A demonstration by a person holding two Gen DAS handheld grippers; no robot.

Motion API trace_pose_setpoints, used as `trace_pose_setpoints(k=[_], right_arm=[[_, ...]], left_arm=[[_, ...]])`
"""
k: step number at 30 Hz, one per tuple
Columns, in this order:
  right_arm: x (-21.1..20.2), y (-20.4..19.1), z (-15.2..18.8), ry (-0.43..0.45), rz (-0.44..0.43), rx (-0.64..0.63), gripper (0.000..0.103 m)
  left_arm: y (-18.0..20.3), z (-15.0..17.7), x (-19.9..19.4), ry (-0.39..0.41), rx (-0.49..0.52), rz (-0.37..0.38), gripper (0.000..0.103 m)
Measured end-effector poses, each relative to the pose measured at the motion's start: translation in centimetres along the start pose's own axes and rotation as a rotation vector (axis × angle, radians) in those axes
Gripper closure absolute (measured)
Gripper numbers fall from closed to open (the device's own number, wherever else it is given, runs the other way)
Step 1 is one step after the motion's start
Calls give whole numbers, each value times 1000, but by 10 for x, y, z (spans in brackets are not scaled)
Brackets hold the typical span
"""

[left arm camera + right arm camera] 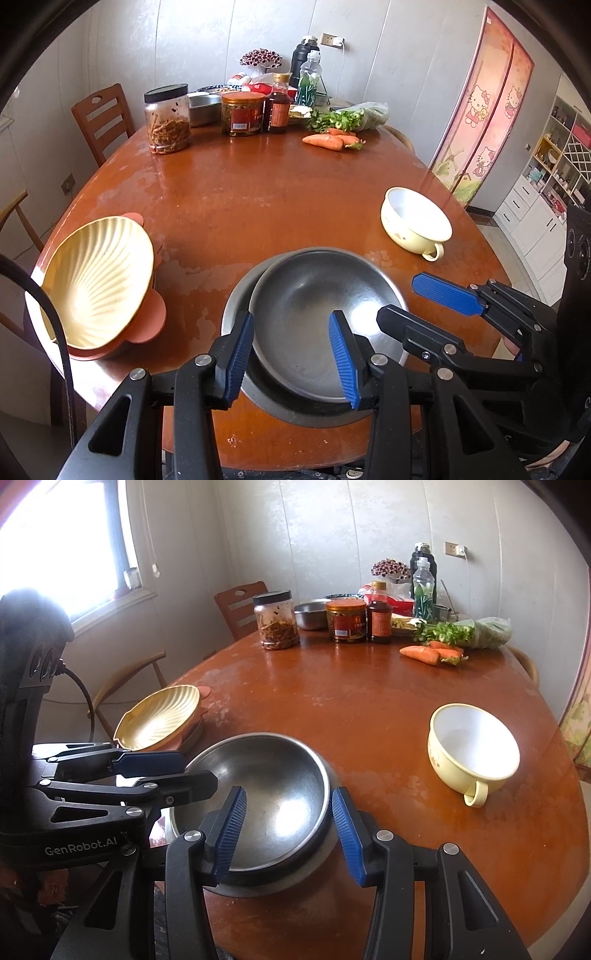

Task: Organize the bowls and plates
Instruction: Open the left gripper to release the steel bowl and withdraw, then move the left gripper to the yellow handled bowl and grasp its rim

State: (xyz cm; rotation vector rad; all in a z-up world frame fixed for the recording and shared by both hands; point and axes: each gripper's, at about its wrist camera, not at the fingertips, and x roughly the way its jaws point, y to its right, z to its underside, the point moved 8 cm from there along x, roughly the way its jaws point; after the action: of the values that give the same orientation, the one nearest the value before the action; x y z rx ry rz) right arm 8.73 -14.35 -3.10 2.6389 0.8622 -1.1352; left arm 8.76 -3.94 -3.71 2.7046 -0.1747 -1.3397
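Observation:
Two steel bowls sit nested at the table's near edge, the upper bowl tilted inside the lower bowl. My left gripper is open, its fingers astride the upper bowl's left rim. My right gripper is open astride the right rim; it shows in the left wrist view. The left gripper shows in the right wrist view. A yellow shell-shaped bowl rests in orange dishes at left. A cream cup-bowl with a handle stands at right.
Jars, a sauce bottle, a steel basin, carrots and greens crowd the table's far end. Wooden chairs stand at the left. The brown table edge is just under the grippers.

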Motion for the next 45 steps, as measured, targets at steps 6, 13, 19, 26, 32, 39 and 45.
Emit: trace_pose_setpoints(k=[6,13,19,26,32,39,45], right_arm=[[-6,7,-4,12,0,12,52],[-13,21,-7,30,5,36,52],[-23,51,-10,48,44,74,52],[-27,104,-14,59,101,146,52],[-25,155,-18,51,154,198,51],[-7,197,-18,18,159,247,52],[9,219,-10,-13,151,280,52]], left_arm=[[5,-9,-3,12,2,-2,59],[17,-22,-1,21,14,8,58],[37,-35,11,12,38,32,58],[69,-59,39,-23,61,48,58],[93,-82,68,-55,65,68,58],[109,-98,110,-126,61,46,58],[117,-104,136,-168,78,12,54]])
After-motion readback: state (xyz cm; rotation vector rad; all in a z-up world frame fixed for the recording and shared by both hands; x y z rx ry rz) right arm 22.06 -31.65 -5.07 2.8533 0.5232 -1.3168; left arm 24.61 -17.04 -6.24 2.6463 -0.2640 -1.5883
